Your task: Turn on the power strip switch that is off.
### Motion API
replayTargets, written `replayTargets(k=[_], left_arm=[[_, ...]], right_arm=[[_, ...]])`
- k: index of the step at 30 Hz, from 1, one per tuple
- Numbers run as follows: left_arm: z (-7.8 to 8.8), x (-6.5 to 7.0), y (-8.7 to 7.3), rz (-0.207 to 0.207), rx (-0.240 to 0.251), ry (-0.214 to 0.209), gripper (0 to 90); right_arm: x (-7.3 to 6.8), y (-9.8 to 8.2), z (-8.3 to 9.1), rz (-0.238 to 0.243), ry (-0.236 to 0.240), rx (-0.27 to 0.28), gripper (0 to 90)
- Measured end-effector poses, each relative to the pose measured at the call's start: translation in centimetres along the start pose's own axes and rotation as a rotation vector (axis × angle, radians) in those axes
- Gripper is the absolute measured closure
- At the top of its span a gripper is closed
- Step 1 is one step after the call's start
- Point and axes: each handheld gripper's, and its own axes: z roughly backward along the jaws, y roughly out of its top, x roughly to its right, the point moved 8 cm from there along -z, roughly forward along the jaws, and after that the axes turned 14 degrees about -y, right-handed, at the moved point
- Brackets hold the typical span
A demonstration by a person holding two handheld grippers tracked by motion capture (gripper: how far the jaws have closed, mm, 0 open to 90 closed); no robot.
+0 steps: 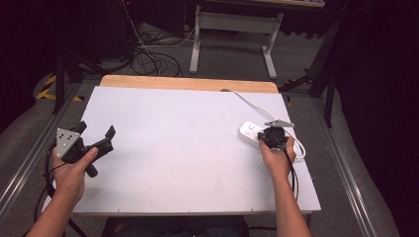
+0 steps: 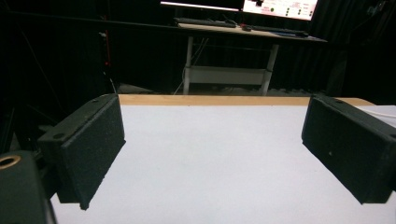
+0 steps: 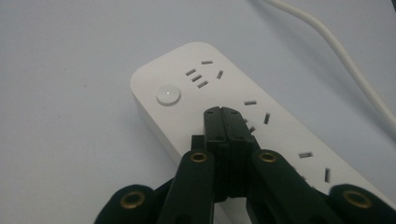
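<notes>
Right gripper [image 3: 227,116]: jaws clenched together, tips over the power strip [image 3: 261,121].
Power strip: counter's [image 1: 188,148] right side, long axis diagonal, button end toward centre.
Left gripper [image 1: 96,140]: jaws released, wide apart.

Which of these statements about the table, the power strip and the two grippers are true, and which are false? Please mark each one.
1. The right gripper has its jaws closed together above the power strip. True.
2. The left gripper holds a plug between its jaws. False: its jaws stand wide apart with nothing between them.
3. The power strip lies on the person's left side of the table. False: it lies at the right side, under the right gripper.
4. A white cable runs from the power strip toward the far edge of the table. True.
5. The round button sits near one end of the strip. True.
</notes>
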Motion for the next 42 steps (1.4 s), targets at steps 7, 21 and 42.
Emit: replayTargets(k=[7, 21, 42], left_arm=[[-0.1, 0.0, 0.0, 0.001, -0.002, -0.004, 6.4], [-0.2, 0.1, 0.0, 0.001, -0.002, -0.006, 6.4], [-0.1, 0.1, 0.1, 0.006, 0.005, -0.006, 6.4]], right_arm=[[0.3, -0.1, 0.0, 0.004, -0.007, 0.006, 90.0], [0.7, 0.2, 0.5, -0.005, -0.007, 0.039, 90.0], [1.4, 1.4, 5.3, -0.138, 0.136, 0.283, 70.6]])
